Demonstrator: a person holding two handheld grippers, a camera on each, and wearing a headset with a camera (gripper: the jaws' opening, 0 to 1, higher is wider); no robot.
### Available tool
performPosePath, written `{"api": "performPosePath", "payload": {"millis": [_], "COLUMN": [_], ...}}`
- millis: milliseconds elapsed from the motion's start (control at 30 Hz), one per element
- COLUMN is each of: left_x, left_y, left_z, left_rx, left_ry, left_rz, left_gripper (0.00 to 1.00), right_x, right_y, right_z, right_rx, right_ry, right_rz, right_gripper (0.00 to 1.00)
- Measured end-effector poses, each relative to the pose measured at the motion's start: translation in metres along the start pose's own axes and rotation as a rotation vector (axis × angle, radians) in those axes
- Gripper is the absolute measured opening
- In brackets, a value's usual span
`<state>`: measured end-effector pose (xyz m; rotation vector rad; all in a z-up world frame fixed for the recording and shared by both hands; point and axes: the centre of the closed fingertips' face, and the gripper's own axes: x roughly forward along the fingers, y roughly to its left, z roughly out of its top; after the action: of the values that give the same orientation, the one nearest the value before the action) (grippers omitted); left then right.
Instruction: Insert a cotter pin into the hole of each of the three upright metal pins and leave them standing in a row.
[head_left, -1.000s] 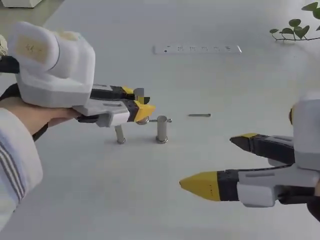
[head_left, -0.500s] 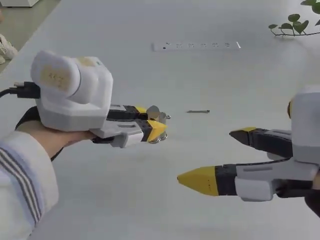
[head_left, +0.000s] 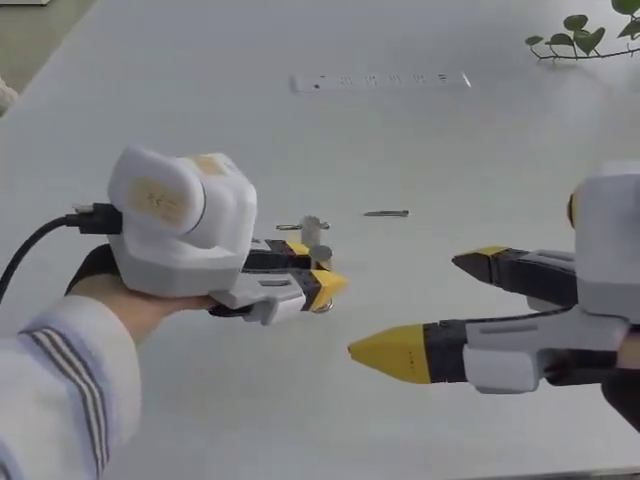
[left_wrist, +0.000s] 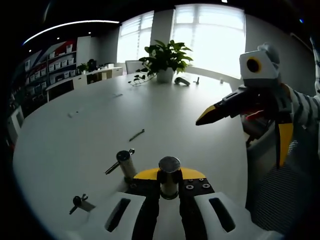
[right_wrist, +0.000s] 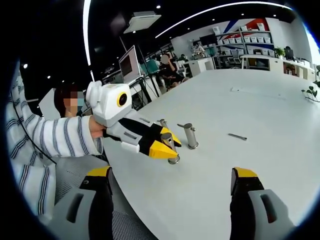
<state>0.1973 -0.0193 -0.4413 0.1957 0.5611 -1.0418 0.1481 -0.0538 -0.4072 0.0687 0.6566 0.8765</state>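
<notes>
My left gripper (head_left: 316, 270) is shut on an upright metal pin (left_wrist: 170, 176), whose foot rests on the white table (head_left: 200, 120) in the right gripper view. Just beyond it stands a second pin (head_left: 312, 231) with a cotter pin through its hole. Farther left in the left gripper view, a third pin (left_wrist: 80, 201) also carries a cotter pin. A loose cotter pin (head_left: 386, 213) lies flat to the right of the pins. My right gripper (head_left: 425, 312) hovers open at the right, nothing between its jaws, pointing toward the pins.
A white power strip (head_left: 380, 80) lies across the far side of the table. A leafy plant (head_left: 580, 40) is at the far right corner. In the right gripper view, a striped sleeve (right_wrist: 55, 140) reaches in from the left.
The left gripper has travelled right and nearer to me. A pin now shows between its jaws, in front of the cottered pin. The right gripper has barely moved.
</notes>
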Motion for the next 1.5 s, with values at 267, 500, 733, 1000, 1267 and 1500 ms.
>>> {"api": "performPosePath", "payload": {"millis": [267, 500, 733, 1000, 1267, 1500], "left_x": [0.008, 0.014, 0.016, 0.015, 0.015, 0.016], "left_y": [-0.006, -0.012, -0.011, -0.01, -0.01, -0.01], "left_z": [-0.008, -0.015, -0.017, -0.018, -0.018, -0.017], "left_rx": [0.01, 0.015, 0.003, 0.016, 0.022, 0.027], "left_ry": [0.016, 0.027, 0.034, 0.028, 0.032, 0.032], "left_rz": [-0.012, -0.024, -0.004, 0.014, 0.045, 0.055], "left_gripper": [0.1, 0.1, 0.1, 0.1, 0.1, 0.1], "right_x": [0.0, 0.002, 0.002, 0.003, 0.003, 0.002], "right_y": [-0.001, 0.0, 0.001, 0.001, 0.003, 0.003], "right_z": [-0.003, -0.005, -0.006, -0.008, -0.008, -0.007], "right_rx": [-0.002, 0.004, 0.004, 0.003, -0.003, -0.008], "right_ry": [0.01, 0.018, 0.022, 0.028, 0.032, 0.031], "right_rz": [0.001, 0.004, 0.008, 0.013, 0.018, 0.019], "right_gripper": [0.97, 0.96, 0.96, 0.96, 0.95, 0.95]}}
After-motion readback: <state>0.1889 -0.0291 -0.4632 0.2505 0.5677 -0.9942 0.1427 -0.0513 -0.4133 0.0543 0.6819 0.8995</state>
